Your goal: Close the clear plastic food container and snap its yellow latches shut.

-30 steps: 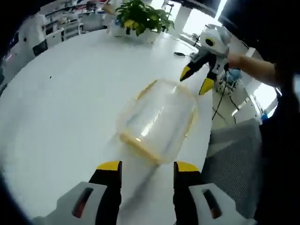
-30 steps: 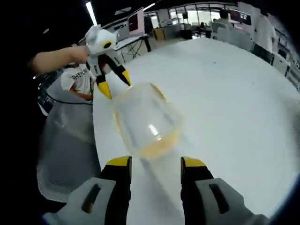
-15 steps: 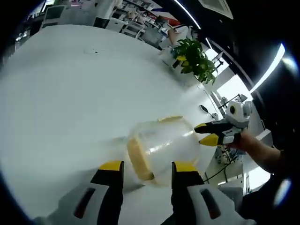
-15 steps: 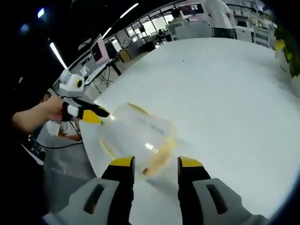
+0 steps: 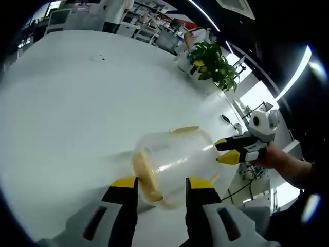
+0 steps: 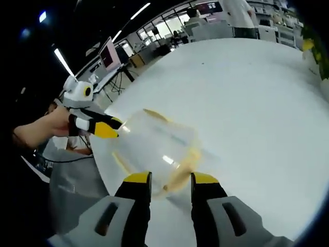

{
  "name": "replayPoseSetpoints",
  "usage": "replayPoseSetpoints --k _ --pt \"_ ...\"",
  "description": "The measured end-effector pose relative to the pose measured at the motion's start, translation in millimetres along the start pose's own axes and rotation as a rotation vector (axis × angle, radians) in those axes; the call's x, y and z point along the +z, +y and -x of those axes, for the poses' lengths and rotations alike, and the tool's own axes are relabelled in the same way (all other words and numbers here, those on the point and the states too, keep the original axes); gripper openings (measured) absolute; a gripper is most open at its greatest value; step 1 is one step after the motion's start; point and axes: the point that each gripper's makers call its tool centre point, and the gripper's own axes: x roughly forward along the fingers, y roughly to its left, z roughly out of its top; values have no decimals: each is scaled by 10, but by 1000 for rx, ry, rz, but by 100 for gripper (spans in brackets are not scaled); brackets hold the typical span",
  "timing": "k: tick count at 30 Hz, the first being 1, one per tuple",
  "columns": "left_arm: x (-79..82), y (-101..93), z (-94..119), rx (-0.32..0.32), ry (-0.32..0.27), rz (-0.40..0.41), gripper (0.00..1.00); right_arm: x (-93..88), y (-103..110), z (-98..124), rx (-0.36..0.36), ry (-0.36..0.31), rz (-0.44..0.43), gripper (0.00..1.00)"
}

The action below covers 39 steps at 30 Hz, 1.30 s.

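Note:
The clear plastic container (image 5: 172, 162) lies on the white table (image 5: 72, 108) near its edge, with one yellow latch (image 5: 145, 177) at the end nearest my left gripper (image 5: 162, 183). That gripper is open, its jaws on either side of this latch end. In the left gripper view my right gripper (image 5: 224, 150) comes in from the right, its yellow tips at the container's far end. In the right gripper view the container (image 6: 157, 152) sits just beyond my open right gripper (image 6: 171, 178), and the left gripper (image 6: 109, 128) reaches its other end. Whether the lid is seated is unclear.
A potted plant (image 5: 213, 64) stands at the back of the table, with a small dark object (image 5: 225, 119) near the edge. A person's hand (image 5: 280, 162) holds the right gripper. A grey mesh chair (image 6: 69, 188) stands just past the table edge. People stand in the background (image 6: 236, 13).
Over the last second both views swung round the container. Both grippers have closed in on its two ends, and each pair of jaws stands slightly narrower than half a second ago.

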Motion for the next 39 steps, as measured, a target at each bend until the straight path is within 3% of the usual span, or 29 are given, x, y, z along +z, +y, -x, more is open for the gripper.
replayPoseSetpoints --k 2,3,16,17,21,23,28,39 --pt "-59 38 -6 28 31 -49 27 -1 17 -1 -8 -1 20 27" --pt "-32 3 -13 19 11 -31 27 3 16 4 -16 -3 38 27" --pt "-17 14 -5 39 -4 -13 24 6 11 -3 -27 -15 16 22" --pt "-12 23 -10 45 -18 31 23 10 8 -6 -26 -14 18 22" --pt "-9 28 -25 32 2 36 20 10 20 -18 4 -6 -5 19" --pt "9 51 -70 29 0 44 18 -49 -13 -57 -17 8 -15 18" --pt "-9 47 -104 25 27 30 19 -27 -11 -68 -3 32 6 19" --pt "-16 28 -58 19 3 25 22 30 4 -68 -4 32 22 22"
